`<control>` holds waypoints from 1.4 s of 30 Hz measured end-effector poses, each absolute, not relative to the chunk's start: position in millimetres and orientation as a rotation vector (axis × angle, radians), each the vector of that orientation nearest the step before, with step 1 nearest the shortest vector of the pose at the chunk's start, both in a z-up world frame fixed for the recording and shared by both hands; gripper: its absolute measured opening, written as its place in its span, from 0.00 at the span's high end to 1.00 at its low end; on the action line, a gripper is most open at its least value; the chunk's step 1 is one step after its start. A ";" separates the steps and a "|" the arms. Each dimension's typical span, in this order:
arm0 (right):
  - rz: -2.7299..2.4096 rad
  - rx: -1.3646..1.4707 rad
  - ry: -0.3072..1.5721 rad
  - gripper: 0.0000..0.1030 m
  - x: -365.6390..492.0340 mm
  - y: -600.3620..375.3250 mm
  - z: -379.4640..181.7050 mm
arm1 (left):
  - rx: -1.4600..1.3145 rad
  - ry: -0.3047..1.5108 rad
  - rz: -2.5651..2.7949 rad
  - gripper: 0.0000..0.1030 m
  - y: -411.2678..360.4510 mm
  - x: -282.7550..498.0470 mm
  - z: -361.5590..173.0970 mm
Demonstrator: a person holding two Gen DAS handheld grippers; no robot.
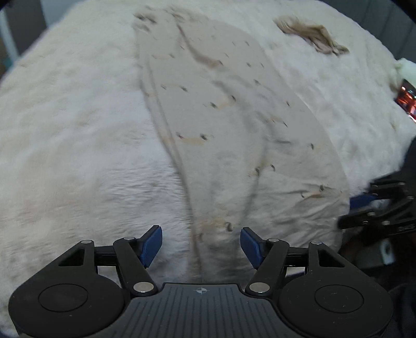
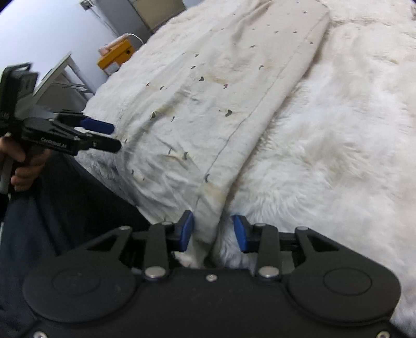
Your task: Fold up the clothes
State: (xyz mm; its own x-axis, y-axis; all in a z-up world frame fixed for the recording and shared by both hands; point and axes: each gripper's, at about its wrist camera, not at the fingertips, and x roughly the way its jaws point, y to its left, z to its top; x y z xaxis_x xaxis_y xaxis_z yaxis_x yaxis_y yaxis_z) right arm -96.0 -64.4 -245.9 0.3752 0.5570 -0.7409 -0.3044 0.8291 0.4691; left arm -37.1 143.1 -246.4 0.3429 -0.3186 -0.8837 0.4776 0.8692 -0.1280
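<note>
1. The left tool [image 1: 201, 245] has its blue pads spread wide apart and grips nothing; the near end of the beige garment [image 1: 234, 130] lies below the gap between them.
2. The right tool [image 2: 213, 232] is also open, less widely. The garment's near edge and a tuft of the white furry blanket [image 2: 325, 156] sit between its blue pads; whether the pads touch the cloth cannot be told.
3. In the right wrist view, the left tool appears at the left edge, held in a hand [image 2: 23, 166], its pads just beside the garment's side edge and parted there too.
4. One garment is laid out: long, pale beige, scattered with small dark marks, lying flat lengthwise on the blanket that covers the bed, with a seam running along its length and wrinkles near the close end.
5. One smaller crumpled tan cloth [image 1: 312, 35] lies apart on the blanket, far to the right in the left wrist view.
6. Two tools, one hand in view.
7. Beside the bed, a yellow box [image 2: 115, 56] sits near a grey cabinet [image 2: 156, 11]; dark trousers [image 2: 59, 197] fill the lower left of the right wrist view.
</note>
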 end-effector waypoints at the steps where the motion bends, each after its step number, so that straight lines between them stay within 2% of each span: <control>1: 0.587 0.319 1.053 0.66 -93.0 -64.6 -250.0 | 0.145 1.115 -0.538 0.41 141.8 -32.5 -250.8; 2: 0.602 0.337 1.059 0.66 -91.5 -62.6 -253.7 | 0.126 1.124 -0.555 0.42 140.5 -27.9 -255.2; 4: 0.617 0.368 1.078 0.88 -88.5 -61.1 -260.4 | 0.089 1.153 -0.563 0.62 141.8 -18.9 -267.6; 5: 0.618 0.383 1.091 0.98 -87.1 -62.0 -263.6 | 0.057 1.177 -0.557 0.77 144.0 -16.0 -270.6; 6: 0.631 0.428 1.120 0.98 -85.7 -64.2 -266.9 | 0.024 1.201 -0.551 0.95 146.2 -13.1 -273.4; 7: 0.635 0.446 1.120 0.98 -86.6 -65.9 -264.9 | -0.014 1.199 -0.557 0.98 148.3 -17.3 -267.8; 9: 0.692 0.444 1.085 0.99 -95.6 -76.7 -236.9 | -0.092 1.192 -0.570 0.99 152.6 -26.3 -256.0; 11: 0.752 0.368 1.038 0.99 -108.3 -97.4 -186.3 | -0.148 1.180 -0.604 0.99 146.8 -43.6 -244.9; 14: 0.761 0.251 1.096 0.99 -117.9 -125.8 -144.0 | -0.220 1.176 -0.654 0.99 129.8 -76.2 -233.3; 16: 0.774 0.191 1.140 0.99 -121.8 -129.0 -142.8 | -0.206 1.150 -0.631 0.98 126.4 -64.8 -226.5; 17: 0.774 0.138 1.183 0.98 -125.1 -129.2 -147.5 | -0.199 1.136 -0.618 0.94 124.9 -58.7 -223.0; 18: 0.731 0.040 1.228 0.96 -128.2 -126.5 -161.4 | -0.192 1.123 -0.606 0.85 123.4 -52.5 -219.5; 20: 0.634 -0.163 1.312 0.92 -134.3 -120.6 -190.7 | -0.177 1.095 -0.581 0.79 120.4 -40.2 -212.4; 22: 0.575 -0.334 1.254 0.92 -135.1 -121.5 -185.9 | -0.163 1.068 -0.556 0.73 117.4 -27.9 -205.4; 26: 0.491 -0.257 1.129 0.80 -116.9 -149.1 -154.4 | -0.135 1.012 -0.507 0.62 111.4 -3.3 -191.4; 28: 0.462 -0.142 1.068 0.78 -95.1 -171.4 -143.2 | -0.121 0.985 -0.482 0.54 108.4 9.0 -184.4; 29: 0.437 -0.122 1.042 0.78 -88.4 -177.2 -142.6 | -0.114 0.971 -0.470 0.47 106.9 15.1 -180.9; 30: 0.426 -0.111 1.028 0.77 -85.2 -180.0 -144.9 | -0.129 0.950 -0.450 0.45 105.8 39.1 -178.0; 34: 0.422 0.055 0.934 0.76 -56.8 -194.8 -159.6 | -0.192 0.868 -0.369 0.45 101.5 137.6 -166.4; 37: 0.439 0.321 0.835 0.76 -17.8 -214.8 -178.0 | -0.214 0.841 -0.340 0.46 89.0 215.6 -166.7; 42: 0.334 0.271 0.816 0.75 12.1 -219.9 -196.5 | -0.162 0.857 -0.324 0.46 40.5 304.2 -204.6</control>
